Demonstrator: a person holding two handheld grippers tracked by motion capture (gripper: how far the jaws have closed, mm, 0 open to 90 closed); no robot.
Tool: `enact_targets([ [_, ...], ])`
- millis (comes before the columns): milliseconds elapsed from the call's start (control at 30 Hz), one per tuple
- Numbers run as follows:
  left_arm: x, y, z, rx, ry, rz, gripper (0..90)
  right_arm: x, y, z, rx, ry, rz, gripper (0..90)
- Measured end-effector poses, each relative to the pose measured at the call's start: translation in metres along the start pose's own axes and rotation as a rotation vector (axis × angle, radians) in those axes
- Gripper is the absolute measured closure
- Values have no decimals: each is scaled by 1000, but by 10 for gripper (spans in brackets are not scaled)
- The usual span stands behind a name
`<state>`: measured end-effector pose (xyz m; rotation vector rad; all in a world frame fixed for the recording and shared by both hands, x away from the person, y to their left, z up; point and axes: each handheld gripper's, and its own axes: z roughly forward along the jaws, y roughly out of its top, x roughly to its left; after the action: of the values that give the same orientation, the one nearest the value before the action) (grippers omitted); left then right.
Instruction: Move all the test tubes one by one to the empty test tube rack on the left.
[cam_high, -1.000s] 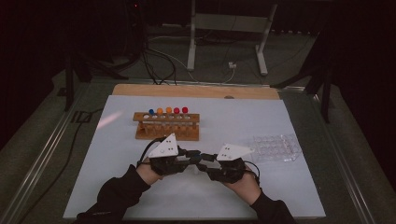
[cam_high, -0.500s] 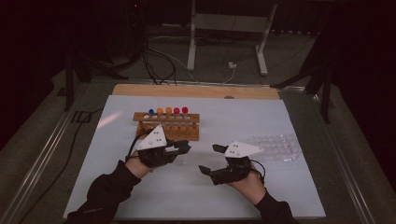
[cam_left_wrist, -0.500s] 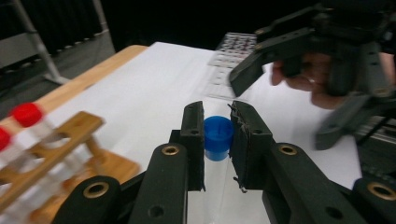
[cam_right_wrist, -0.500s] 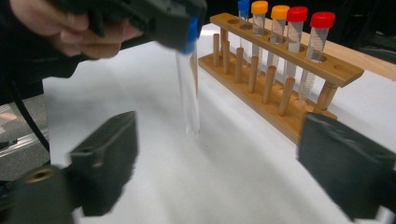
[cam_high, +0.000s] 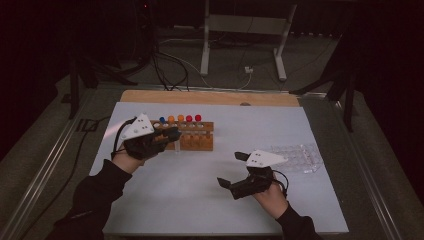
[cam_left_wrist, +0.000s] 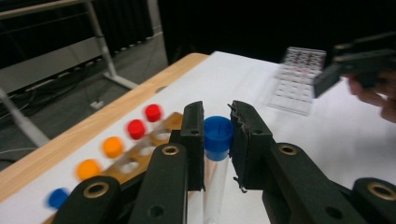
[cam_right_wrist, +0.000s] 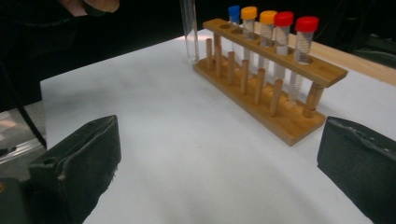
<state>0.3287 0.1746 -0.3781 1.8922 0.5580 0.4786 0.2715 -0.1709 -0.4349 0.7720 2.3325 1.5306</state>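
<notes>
My left gripper (cam_high: 171, 135) is shut on a clear test tube (cam_high: 177, 146) just below its blue cap (cam_left_wrist: 218, 133) and holds it upright, just in front of the left end of the wooden rack (cam_high: 196, 141). The tube (cam_right_wrist: 189, 30) hangs off the table beside the rack (cam_right_wrist: 280, 116). The rack (cam_left_wrist: 161, 137) carries one blue-capped, two orange-capped and two red-capped tubes, and has free holes in its front row. My right gripper (cam_high: 231, 169) hovers low over the white table at right front. Its jaws have just been opening and now stand wide with nothing between them (cam_right_wrist: 219, 158).
A clear plastic well plate (cam_high: 300, 157) lies on the white mat right of my right hand, also seen far off (cam_left_wrist: 299, 77). A wooden strip (cam_high: 210, 97) borders the table's far edge. Cables and a stand's legs lie on the floor beyond.
The two grippers, close together at the table's middle a second ago, have parted. My left gripper rose and moved left toward the rack with the tube. My right gripper's jaws opened wide.
</notes>
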Motion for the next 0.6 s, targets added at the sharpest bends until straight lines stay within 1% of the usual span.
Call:
enact_targets([
  [67, 8, 1, -3, -4, 21, -14, 772, 0, 0, -1, -6, 0, 1, 0],
  [133, 16, 1, -6, 2, 53, -16, 772, -1, 0, -1, -10, 0, -3, 0],
  [167, 21, 1, -7, -7, 58, -28, 772, -1, 0, -1, -8, -3, -5, 0],
  [233, 29, 1, -10, -3, 96, -33, 772, -1, 0, -2, -11, -5, -4, 0],
  [333, 39, 1, -13, -2, 132, -43, 772, -1, -1, -1, -8, -8, -5, 0],
  [400, 46, 0, -14, -2, 148, -50, 773, -1, -1, -1, -8, -10, -7, 0],
  [467, 52, -1, -14, -2, 164, -47, 772, -1, -1, -1, -7, -6, -7, 0],
  [500, 55, -2, -15, -12, 161, -53, 772, -2, -1, -1, -6, -8, -6, 0],
  [533, 58, -3, -14, -11, 177, -50, 772, -2, -1, -1, -4, -7, -4, 0],
  [600, 64, -4, -14, -28, 192, -57, 772, -2, -1, -1, -6, 1, 1, 0],
])
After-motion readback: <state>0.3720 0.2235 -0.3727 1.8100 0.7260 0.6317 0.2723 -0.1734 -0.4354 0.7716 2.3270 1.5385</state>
